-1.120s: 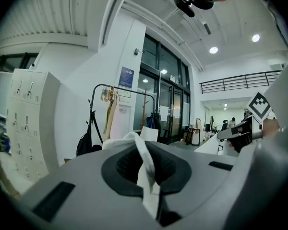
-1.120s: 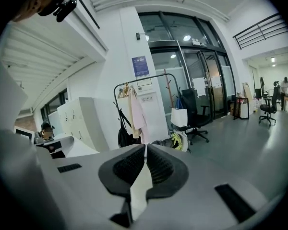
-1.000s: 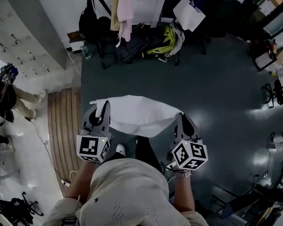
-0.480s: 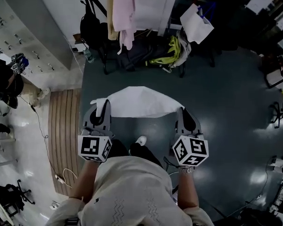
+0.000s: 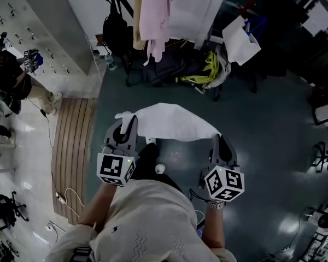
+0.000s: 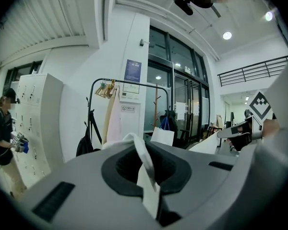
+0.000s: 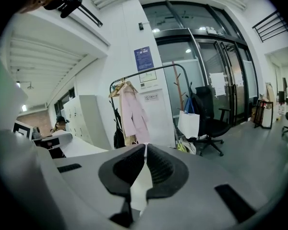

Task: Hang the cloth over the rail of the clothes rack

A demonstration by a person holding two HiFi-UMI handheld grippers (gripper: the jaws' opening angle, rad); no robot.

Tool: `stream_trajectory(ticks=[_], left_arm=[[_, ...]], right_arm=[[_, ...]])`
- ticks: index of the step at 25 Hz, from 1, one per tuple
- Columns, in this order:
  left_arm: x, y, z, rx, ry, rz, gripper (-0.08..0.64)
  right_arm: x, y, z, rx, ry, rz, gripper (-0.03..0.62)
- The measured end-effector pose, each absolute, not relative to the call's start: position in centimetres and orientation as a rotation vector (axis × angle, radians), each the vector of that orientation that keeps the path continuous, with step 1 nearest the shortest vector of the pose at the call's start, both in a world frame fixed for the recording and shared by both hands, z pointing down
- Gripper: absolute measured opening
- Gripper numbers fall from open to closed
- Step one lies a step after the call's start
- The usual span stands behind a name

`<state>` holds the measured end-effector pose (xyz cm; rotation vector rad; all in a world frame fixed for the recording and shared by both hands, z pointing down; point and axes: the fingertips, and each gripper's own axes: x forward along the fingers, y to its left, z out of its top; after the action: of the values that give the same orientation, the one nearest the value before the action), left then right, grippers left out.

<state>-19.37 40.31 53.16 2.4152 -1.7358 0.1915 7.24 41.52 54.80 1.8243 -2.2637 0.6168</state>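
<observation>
Since the earlier frame both grippers have carried the cloth forward toward the clothes rack, and the bags at its foot now lie nearer the cloth's far edge.

The left gripper has its jaws closed tight on one corner of the white cloth, and a fold of fabric stands up between the pads. The right gripper has its jaws pinched on the opposite corner, with only a thin edge showing between them.

The cloth spans the gap from one gripper to the other. Its free edge bows away from both in a smooth arc.

The rail stands ahead of both grippers, well apart from the cloth, and carries a pink garment.
</observation>
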Motion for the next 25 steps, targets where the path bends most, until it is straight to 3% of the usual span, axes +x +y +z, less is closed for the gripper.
stream_trajectory(ticks=[11, 25], left_arm=[[-16.5, 27.2, 56.2, 2.397, -1.624, 0.208, 0.017], [-15.2, 8.3, 52.8, 2.544, -1.572, 0.154, 0.016]], right_arm=[[10.1, 30.6, 56.6, 1.85, -2.153, 0.662, 0.026], [11.1, 13.8, 53.5, 1.968, -2.148, 0.573, 0.028]])
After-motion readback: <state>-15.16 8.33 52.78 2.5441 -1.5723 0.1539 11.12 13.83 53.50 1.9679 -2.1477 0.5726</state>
